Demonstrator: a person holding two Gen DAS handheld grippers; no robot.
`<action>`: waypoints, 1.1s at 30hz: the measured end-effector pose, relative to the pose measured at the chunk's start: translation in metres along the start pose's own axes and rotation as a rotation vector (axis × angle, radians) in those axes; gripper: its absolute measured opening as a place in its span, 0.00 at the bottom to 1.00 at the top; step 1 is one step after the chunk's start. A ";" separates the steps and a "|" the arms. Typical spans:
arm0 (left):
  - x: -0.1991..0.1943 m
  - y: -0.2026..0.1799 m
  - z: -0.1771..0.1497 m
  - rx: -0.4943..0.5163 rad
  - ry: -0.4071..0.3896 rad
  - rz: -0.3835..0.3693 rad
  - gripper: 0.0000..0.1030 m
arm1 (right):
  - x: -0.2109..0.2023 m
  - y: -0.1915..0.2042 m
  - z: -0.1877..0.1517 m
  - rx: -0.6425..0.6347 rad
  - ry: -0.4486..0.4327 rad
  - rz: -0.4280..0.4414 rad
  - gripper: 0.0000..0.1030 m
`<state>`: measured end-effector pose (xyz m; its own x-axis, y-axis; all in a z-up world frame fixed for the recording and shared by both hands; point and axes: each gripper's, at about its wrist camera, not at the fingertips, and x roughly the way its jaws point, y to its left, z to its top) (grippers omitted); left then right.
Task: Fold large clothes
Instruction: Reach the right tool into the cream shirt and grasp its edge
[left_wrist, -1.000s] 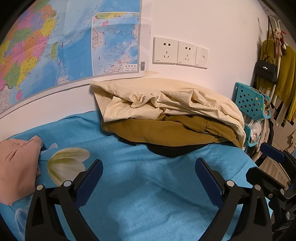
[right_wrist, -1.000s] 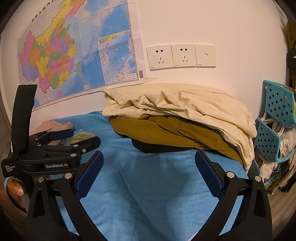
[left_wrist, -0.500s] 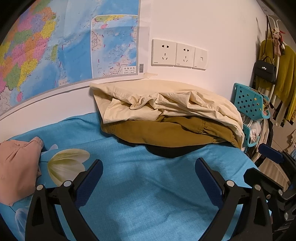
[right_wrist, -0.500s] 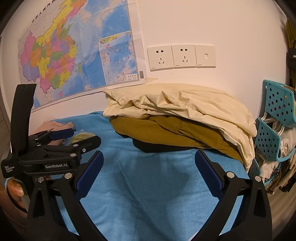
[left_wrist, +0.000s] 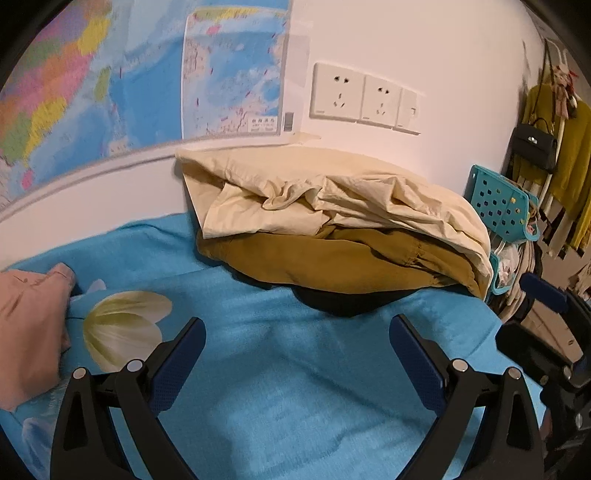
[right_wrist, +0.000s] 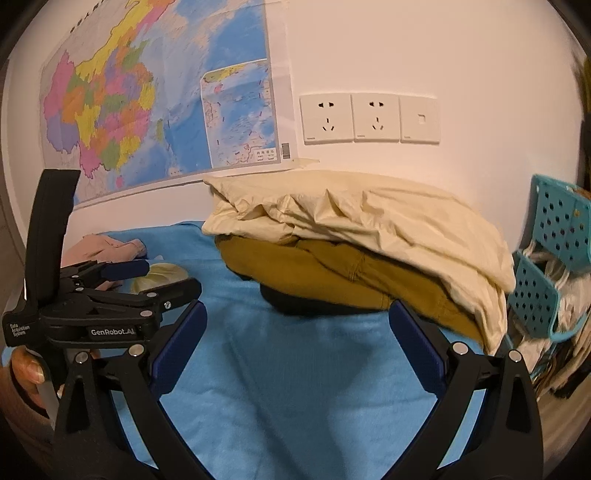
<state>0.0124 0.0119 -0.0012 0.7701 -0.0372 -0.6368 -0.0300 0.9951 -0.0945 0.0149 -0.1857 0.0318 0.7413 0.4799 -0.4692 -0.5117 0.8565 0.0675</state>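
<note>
Both grippers empty over the bed

Left gripper (left_wrist: 295, 339) and right gripper (right_wrist: 295, 325) both spread wide, holding nothing, above the blue bedsheet (left_wrist: 288, 387). Clothes pile sits ahead against the wall: cream garment (left_wrist: 332, 199) on top of a mustard garment (left_wrist: 332, 262), a black one (left_wrist: 343, 302) underneath. Pink garment (left_wrist: 26, 325) lies far left.
</note>
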 end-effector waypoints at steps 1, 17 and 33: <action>0.006 0.004 0.003 -0.011 0.007 -0.011 0.93 | 0.006 -0.001 0.005 -0.013 0.000 -0.005 0.94; 0.069 0.029 0.036 -0.023 0.027 0.086 0.93 | 0.112 -0.011 0.077 -0.195 0.054 -0.074 0.94; 0.074 0.027 0.041 -0.024 0.015 0.111 0.93 | 0.139 -0.011 0.074 -0.281 0.086 -0.122 0.92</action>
<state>0.0947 0.0402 -0.0196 0.7520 0.0711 -0.6553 -0.1293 0.9908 -0.0409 0.1557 -0.1141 0.0308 0.7716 0.3487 -0.5320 -0.5301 0.8149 -0.2345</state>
